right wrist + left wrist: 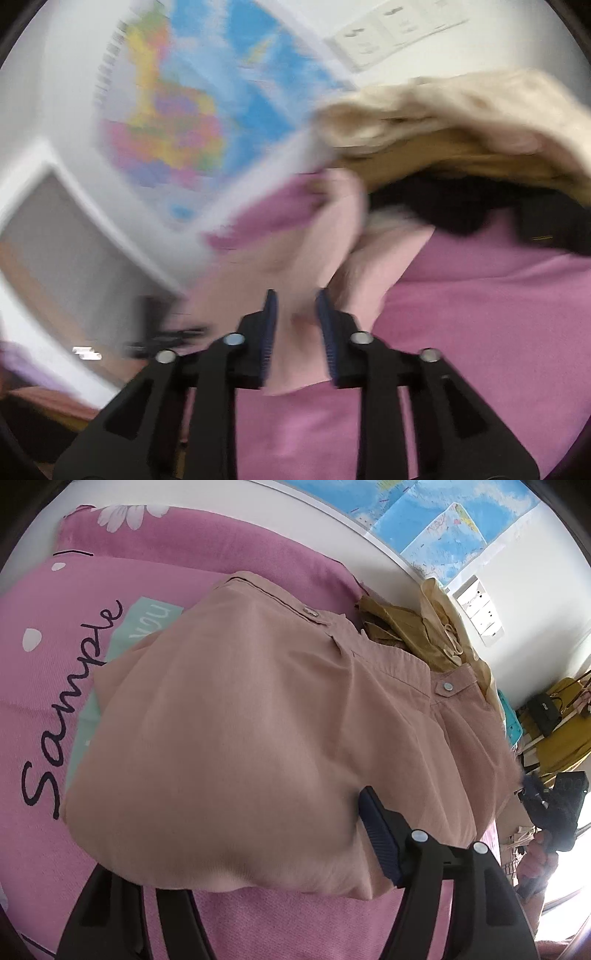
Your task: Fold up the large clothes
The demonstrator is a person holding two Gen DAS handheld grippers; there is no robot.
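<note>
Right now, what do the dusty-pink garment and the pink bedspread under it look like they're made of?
Dusty-pink garment: looks like thin woven cotton or a blend, matte, with soft creases, stitched seams and metal snap buttons. Pink bedspread: seems a thicker fabric, matte, with a fine ribbed or twill-like texture and printed lettering. Exact fibre can't be told.
</note>
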